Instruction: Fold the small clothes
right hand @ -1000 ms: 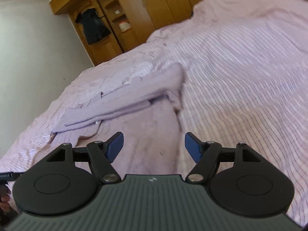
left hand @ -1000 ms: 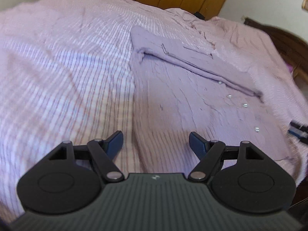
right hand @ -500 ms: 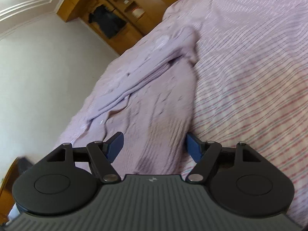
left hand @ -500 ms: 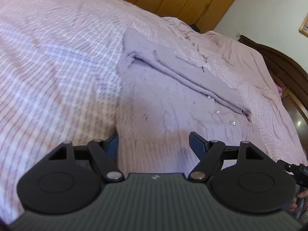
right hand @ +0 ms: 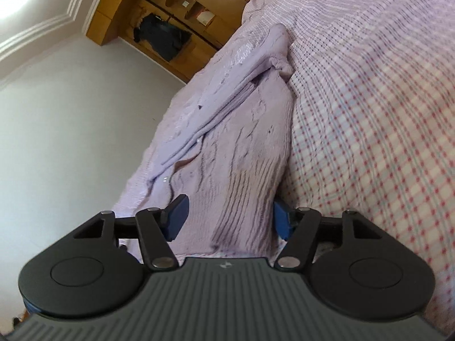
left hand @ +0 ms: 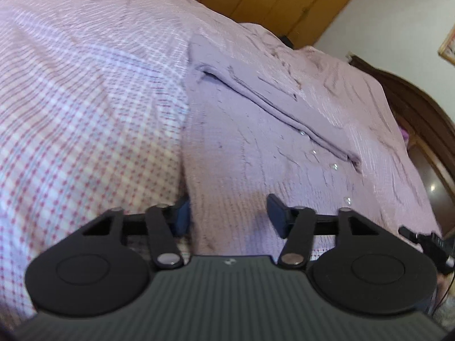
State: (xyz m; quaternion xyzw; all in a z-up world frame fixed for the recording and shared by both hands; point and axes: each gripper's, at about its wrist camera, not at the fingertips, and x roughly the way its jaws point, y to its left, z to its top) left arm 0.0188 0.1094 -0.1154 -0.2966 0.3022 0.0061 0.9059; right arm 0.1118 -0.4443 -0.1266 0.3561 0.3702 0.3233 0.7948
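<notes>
Here, my left gripper (left hand: 227, 213) and right gripper (right hand: 230, 217), both closing but unclenched, straddle the lilac garment's (left hand: 256, 147) hem on the bed (left hand: 85, 99).

A bed (left hand: 85, 108) covered with a pink-and-white checked sheet (right hand: 384, 113) was seen in both wrist views. A lilac knitted garment (left hand: 256, 153) was spread flat directly on the sheet, one part folded over along its far edge, with small clear buttons (left hand: 334, 166) lined up on it.
</notes>
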